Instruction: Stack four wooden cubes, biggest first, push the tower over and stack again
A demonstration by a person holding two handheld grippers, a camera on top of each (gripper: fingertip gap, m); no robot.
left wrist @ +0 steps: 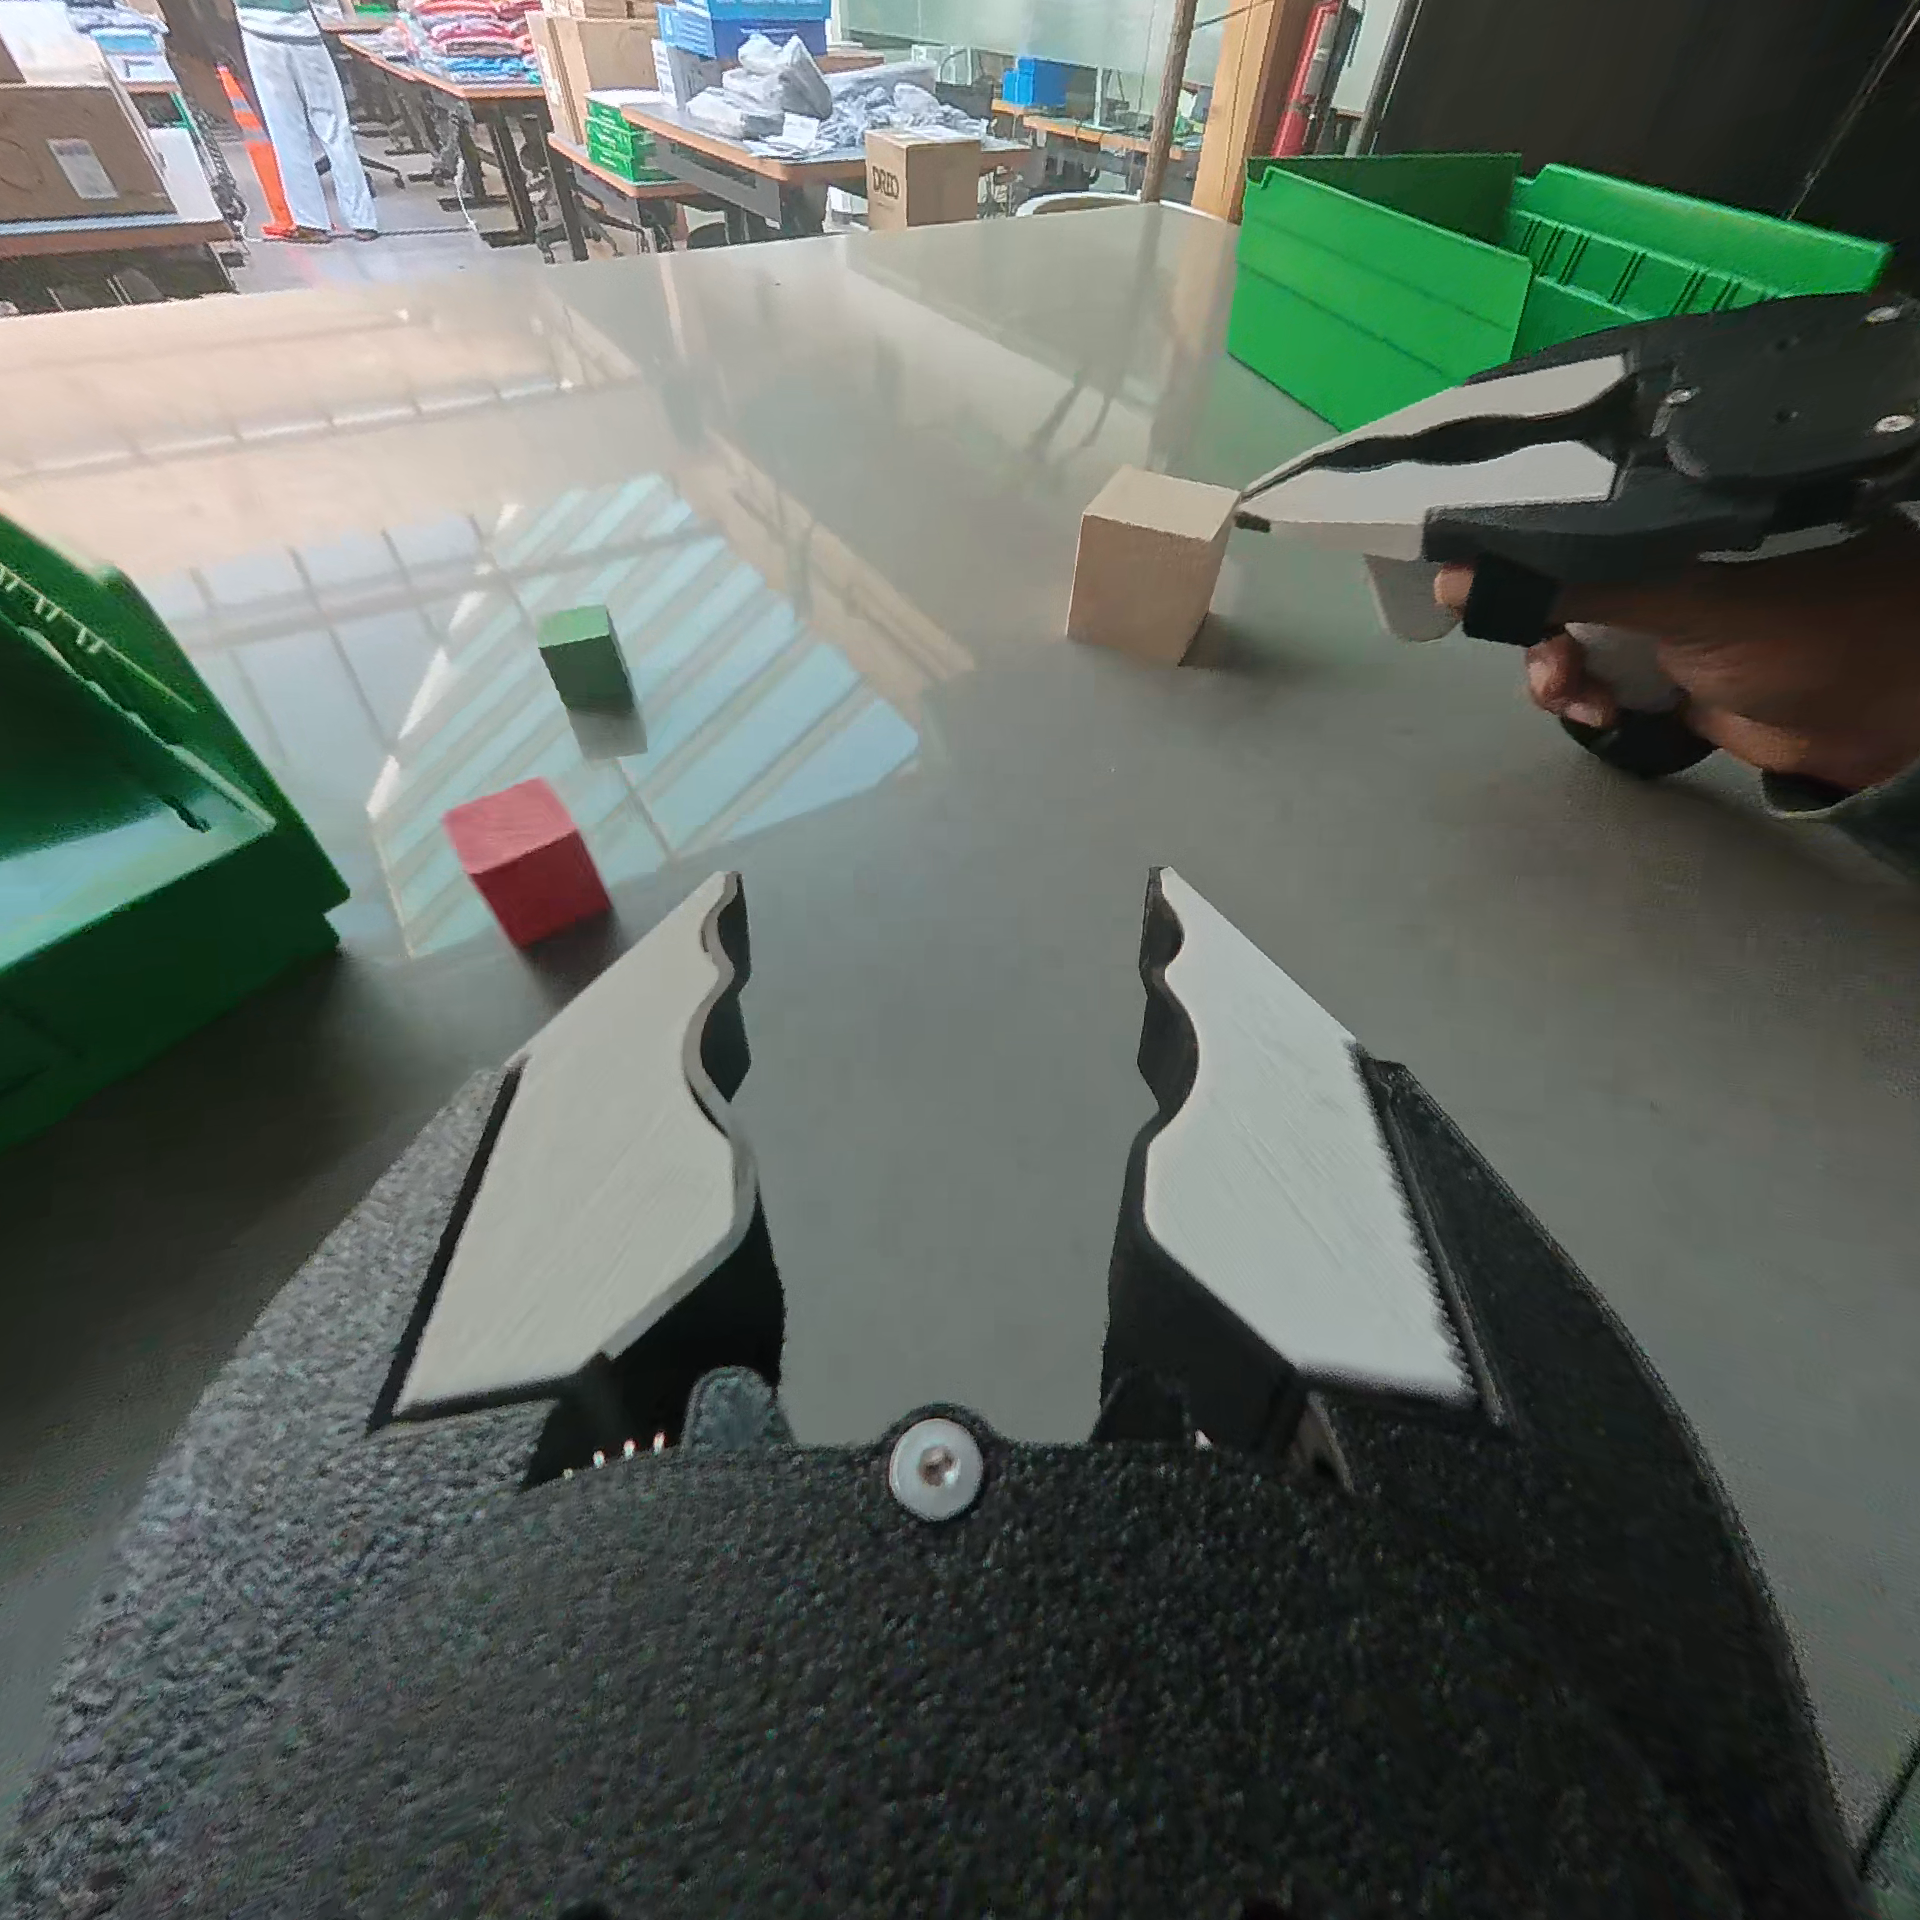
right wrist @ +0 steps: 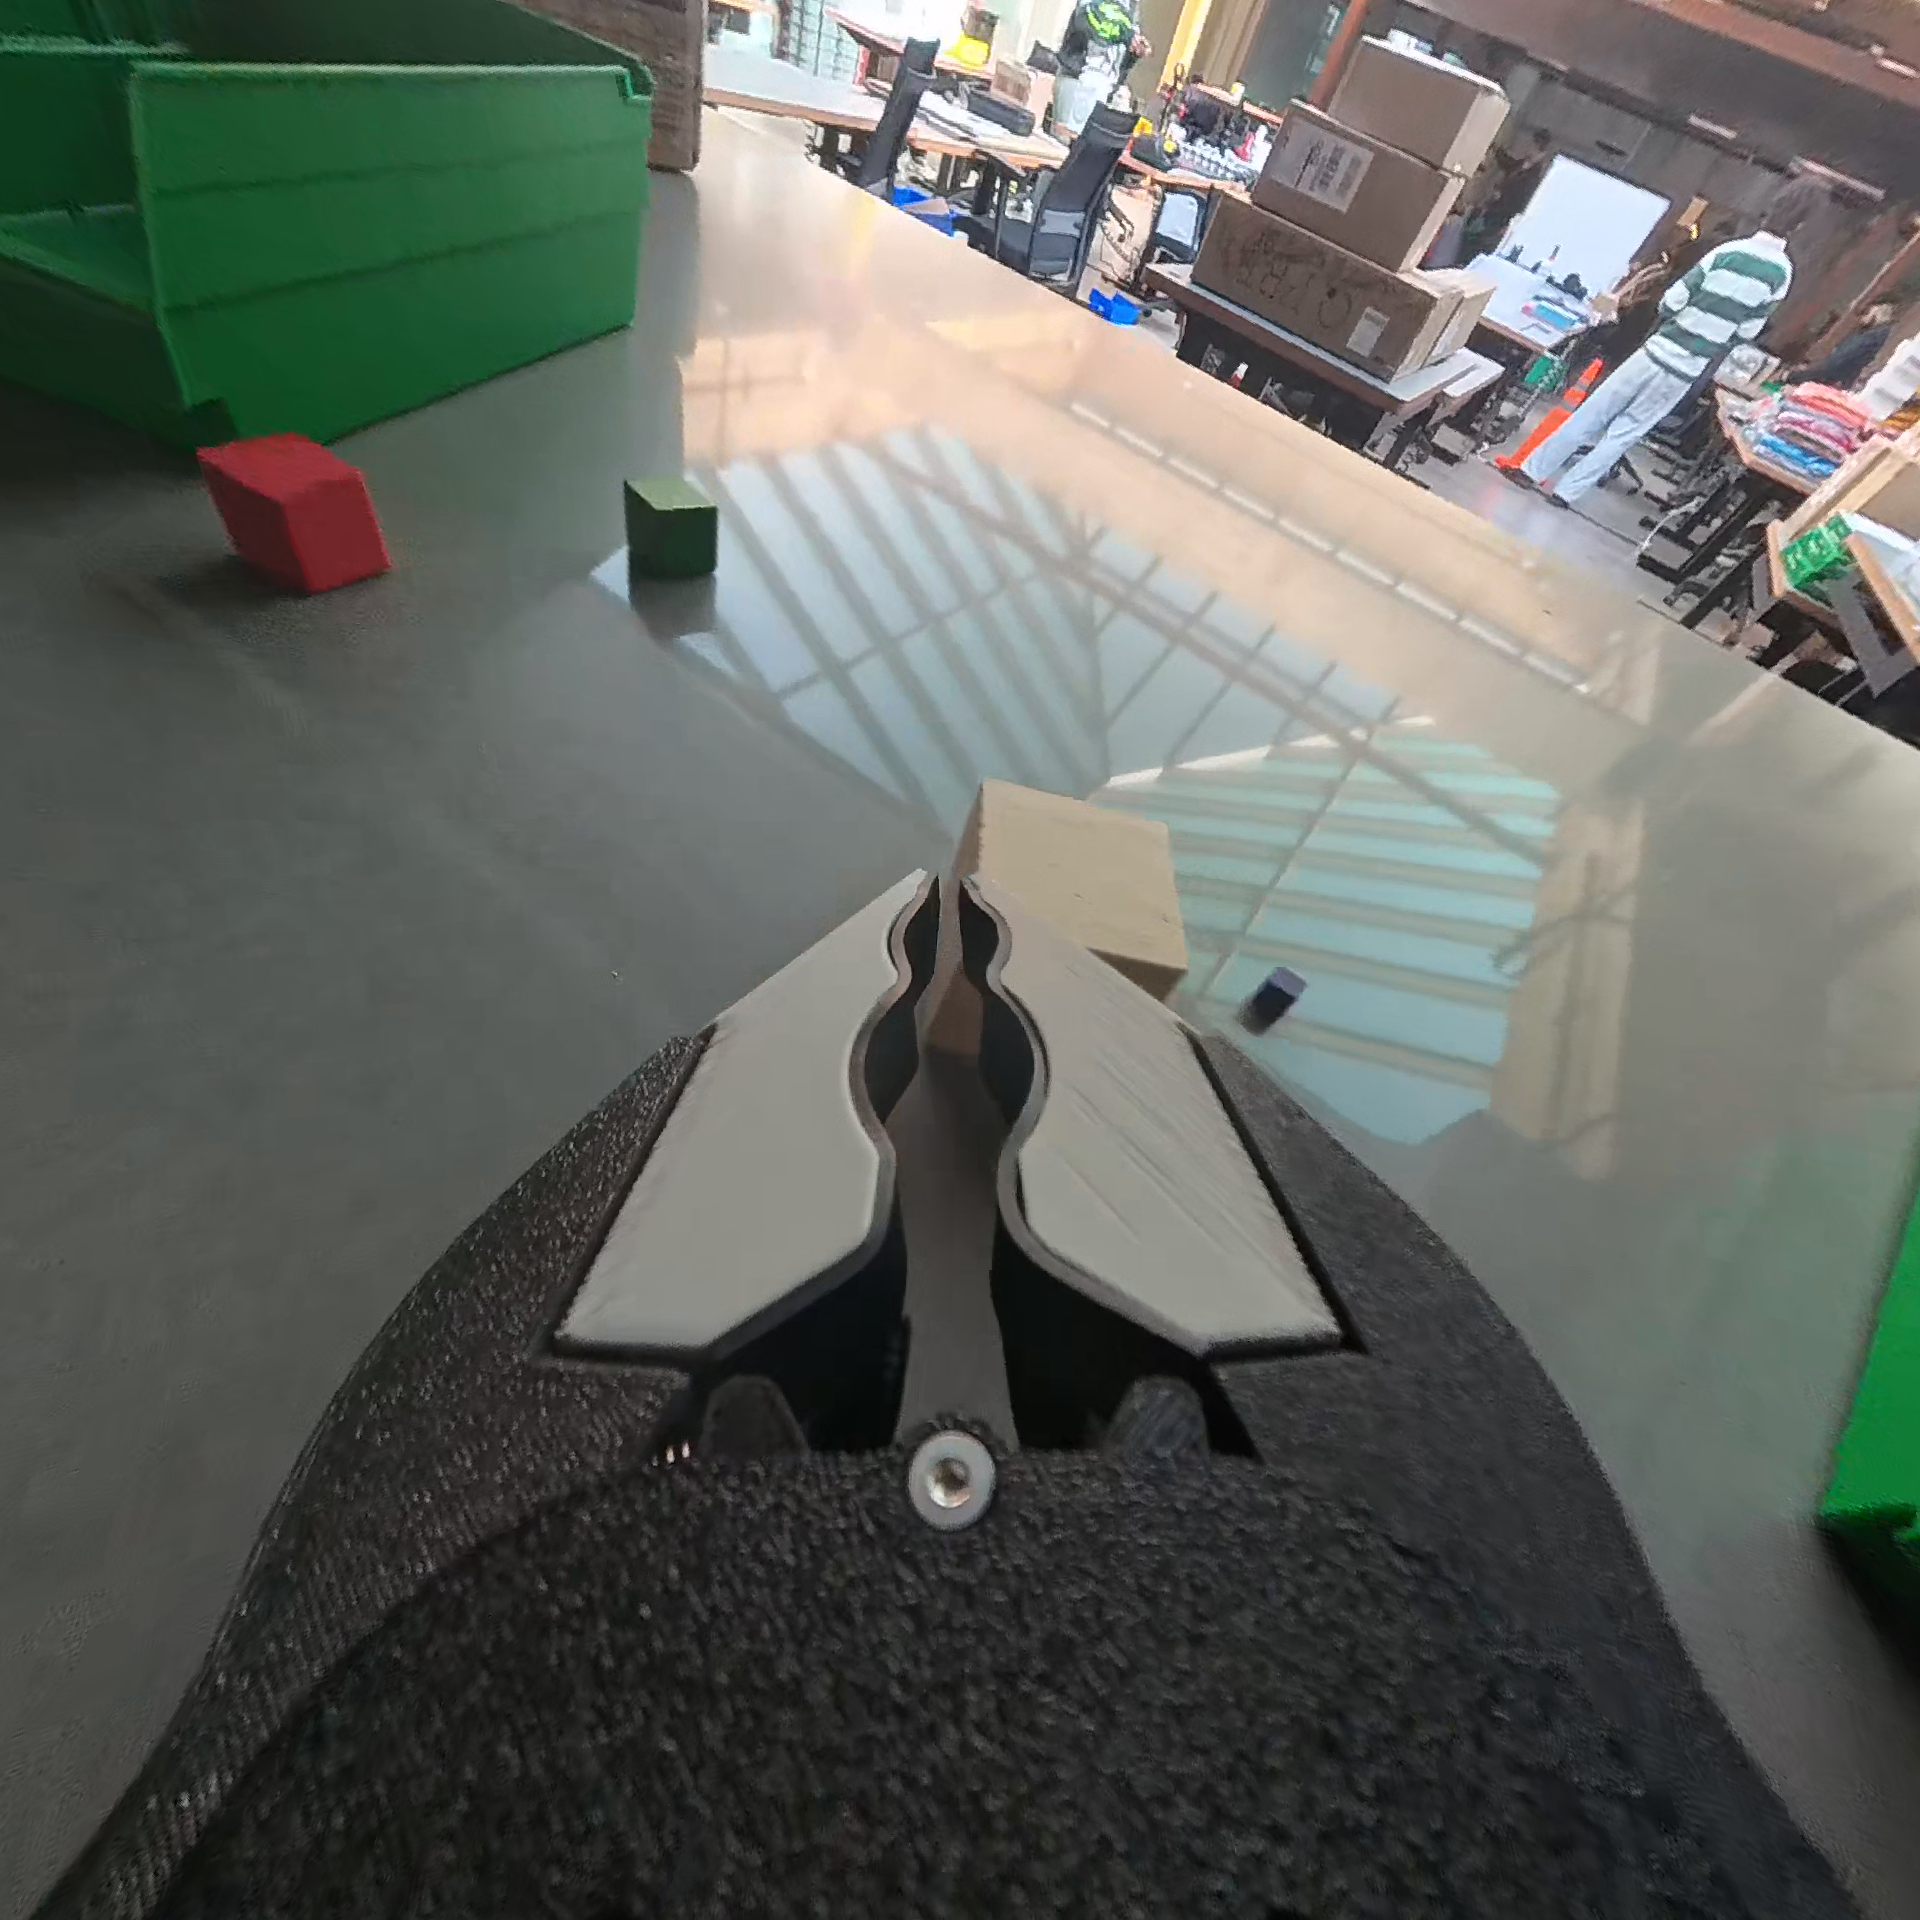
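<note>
Two grippers work over the grey table [left wrist: 935,416]. Right gripper [right wrist: 943,885]: fingers nearly closed, holding nothing, tips at the near upper edge of the plain wooden block [right wrist: 1081,883], which lies directly ahead. Left gripper [left wrist: 943,883]: fingers wide apart, empty, well apart from that block. The red block [left wrist: 525,857] and green block [left wrist: 587,657] lie nearer, ahead to its left, beside a green bin [left wrist: 156,883].

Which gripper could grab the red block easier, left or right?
Probably the left. The left gripper is open, empty, and the red block sits just beside its left finger. The right gripper is shut with its tips at the tan block, much farther from the red one.
</note>
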